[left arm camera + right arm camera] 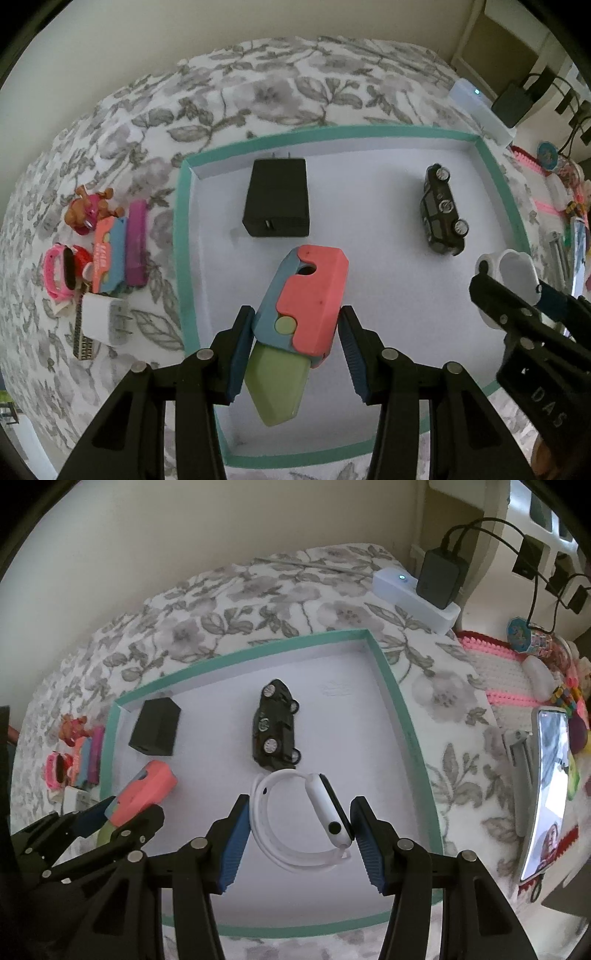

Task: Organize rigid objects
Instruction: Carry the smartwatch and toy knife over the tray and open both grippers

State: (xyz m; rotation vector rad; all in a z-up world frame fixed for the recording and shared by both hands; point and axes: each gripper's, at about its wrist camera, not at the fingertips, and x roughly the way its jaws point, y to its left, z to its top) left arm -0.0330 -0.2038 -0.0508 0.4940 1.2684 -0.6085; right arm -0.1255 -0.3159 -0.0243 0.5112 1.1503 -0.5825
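My left gripper (295, 312) is shut on a toy knife (314, 291) with a pink and blue handle and a pale green blade, held over the near part of the white tray with a teal rim (181, 229). In the right wrist view my right gripper (301, 799) is shut on a white smartwatch (332, 812), one pad on the band and the other on its black face, just in front of the toy car. A black charger block (277, 199) and an overturned black toy car (441, 210) lie in the tray. Both grippers hang side by side over it.
Left of the tray on the floral bedspread lie a small bear figure (88, 210), a pink watch (59, 273), a second pink and blue toy (107, 251), a purple bar (136, 247) and a white plug (107, 321). On the right are a white power strip (413, 594) and a phone (546, 790).
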